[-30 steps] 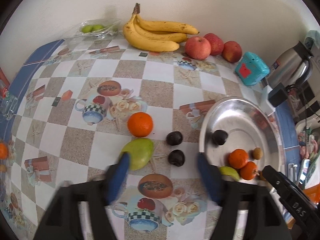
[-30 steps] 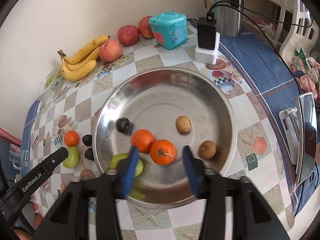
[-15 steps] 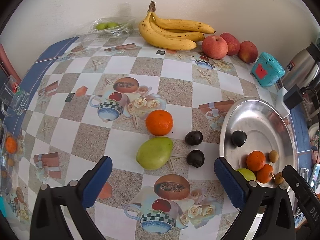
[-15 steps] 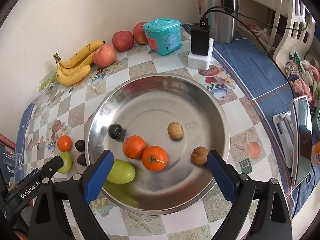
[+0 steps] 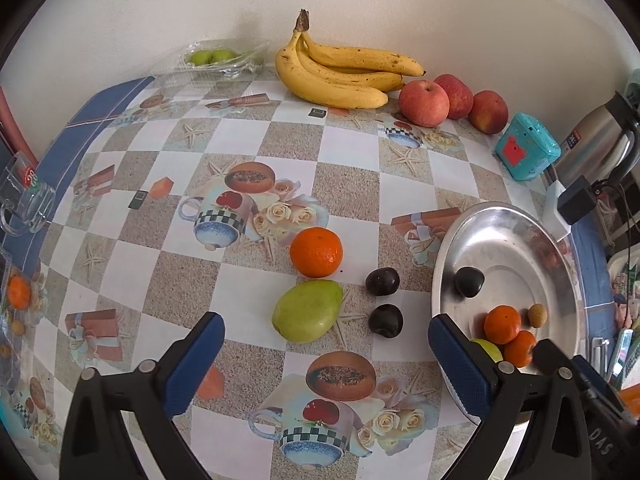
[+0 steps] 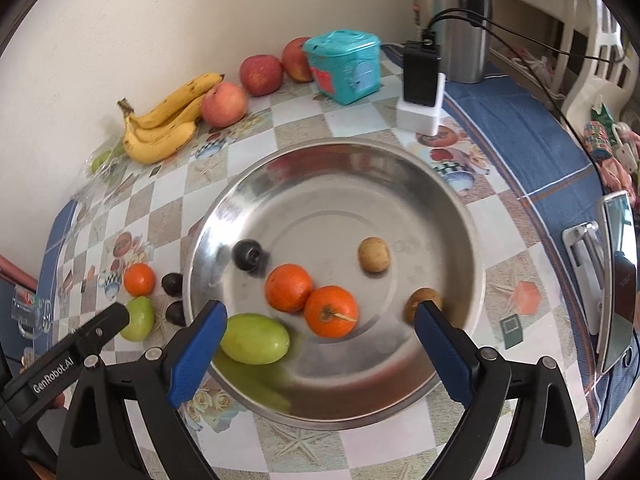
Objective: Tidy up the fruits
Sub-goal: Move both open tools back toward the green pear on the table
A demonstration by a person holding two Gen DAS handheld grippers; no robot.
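left gripper: just opened wide, empty
right gripper: just opened wide, nothing gripped
mango: on table, just ahead between left jaws
bowl: under right gripper, some fruit inside
meaning: ready for next pick

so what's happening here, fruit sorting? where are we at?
A person with two handheld grippers is gathering fruit into the steel bowl. Both the left gripper and the right gripper have just been opening, and nothing sits between their jaws. Two oranges, a green mango and small fruits are already in the bowl. An orange, a green mango and two dark plums wait on the table.
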